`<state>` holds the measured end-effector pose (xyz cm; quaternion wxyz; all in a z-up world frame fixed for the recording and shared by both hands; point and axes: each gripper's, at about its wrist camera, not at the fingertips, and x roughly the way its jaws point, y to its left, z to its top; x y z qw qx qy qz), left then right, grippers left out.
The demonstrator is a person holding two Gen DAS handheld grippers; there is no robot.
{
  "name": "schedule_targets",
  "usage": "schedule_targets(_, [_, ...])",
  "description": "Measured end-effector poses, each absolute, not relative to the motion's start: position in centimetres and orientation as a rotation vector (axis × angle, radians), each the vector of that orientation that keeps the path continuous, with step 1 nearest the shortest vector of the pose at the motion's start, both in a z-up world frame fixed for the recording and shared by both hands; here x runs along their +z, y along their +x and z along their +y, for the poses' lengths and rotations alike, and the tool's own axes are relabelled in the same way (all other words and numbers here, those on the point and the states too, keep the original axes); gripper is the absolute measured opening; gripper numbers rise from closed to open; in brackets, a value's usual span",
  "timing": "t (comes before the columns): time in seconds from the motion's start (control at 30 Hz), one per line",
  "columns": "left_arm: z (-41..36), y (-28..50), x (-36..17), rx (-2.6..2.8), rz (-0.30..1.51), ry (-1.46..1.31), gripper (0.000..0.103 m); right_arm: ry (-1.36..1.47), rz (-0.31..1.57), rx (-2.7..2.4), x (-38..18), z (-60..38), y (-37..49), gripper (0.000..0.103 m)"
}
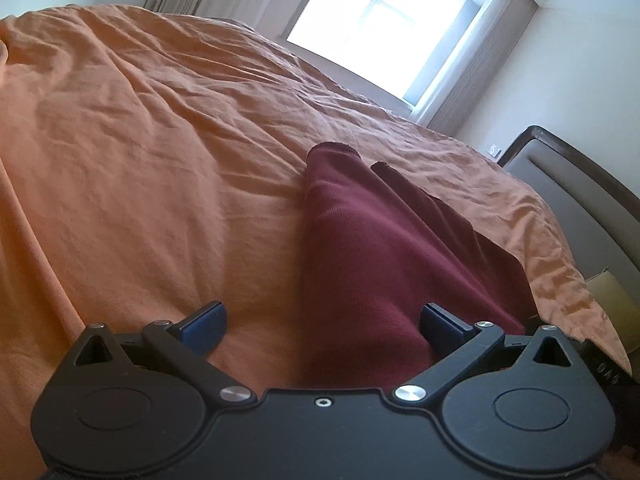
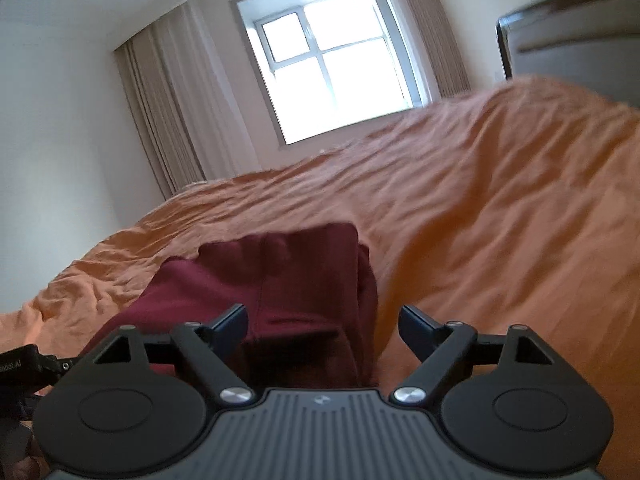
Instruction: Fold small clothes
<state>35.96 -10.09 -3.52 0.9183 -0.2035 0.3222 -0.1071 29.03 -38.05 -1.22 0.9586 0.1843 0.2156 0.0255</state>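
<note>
A dark red garment [image 1: 372,248] lies folded lengthwise on the orange bedspread [image 1: 160,140], stretching away from me in the left wrist view. My left gripper [image 1: 324,322] is open, low over the garment's near end, with the cloth under its right finger. In the right wrist view the same red garment [image 2: 296,280] lies in layers just ahead. My right gripper [image 2: 322,322] is open too, its left finger over the cloth and its right finger over bare orange bedspread [image 2: 500,220]. Neither gripper holds anything.
The bed fills most of both views. A padded headboard [image 1: 576,184] stands at the right, with a pale pillow [image 1: 612,300] below it. A bright window [image 2: 332,72] with curtains [image 2: 172,112] lies beyond the bed. Part of the other gripper [image 2: 24,368] shows at the left edge.
</note>
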Motion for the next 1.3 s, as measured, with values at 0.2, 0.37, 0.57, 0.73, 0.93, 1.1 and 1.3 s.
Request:
schedule_targets(0.2, [-10.2, 36.1, -3.5, -0.217, 0.674, -0.406, 0.102, 0.306, 0.429, 0.047, -3.0, -37.0, 28.8, 0.089])
schedule_targets(0.37, [-10.3, 36.5, -3.5, -0.222, 0.687, -0.397, 0.102, 0.233, 0.39, 0.021, -4.0, -35.9, 28.5, 0.09])
schedule_targets(0.57, [-10.2, 36.5, -3.5, -0.22, 0.688, -0.392, 0.102, 0.211, 0.366, 0.018, -4.4, -35.6, 28.2, 0.09])
schedule_targets(0.73, [-10.3, 36.6, -3.5, -0.219, 0.688, -0.393, 0.102, 0.205, 0.363, 0.017, -4.5, -35.6, 28.1, 0.09])
schedule_targets(0.93, [-10.3, 36.6, -3.5, -0.218, 0.689, -0.392, 0.102, 0.2, 0.365, 0.017, -4.5, -35.5, 28.0, 0.09])
schedule_targets(1.1, [-10.3, 36.6, -3.6, -0.217, 0.689, -0.391, 0.102, 0.211, 0.387, 0.015, -4.2, -35.7, 28.3, 0.091])
schedule_targets(1.3, [-10.5, 36.6, -3.6, -0.216, 0.691, -0.392, 0.102, 0.241, 0.444, 0.023, -3.6, -36.1, 29.1, 0.095])
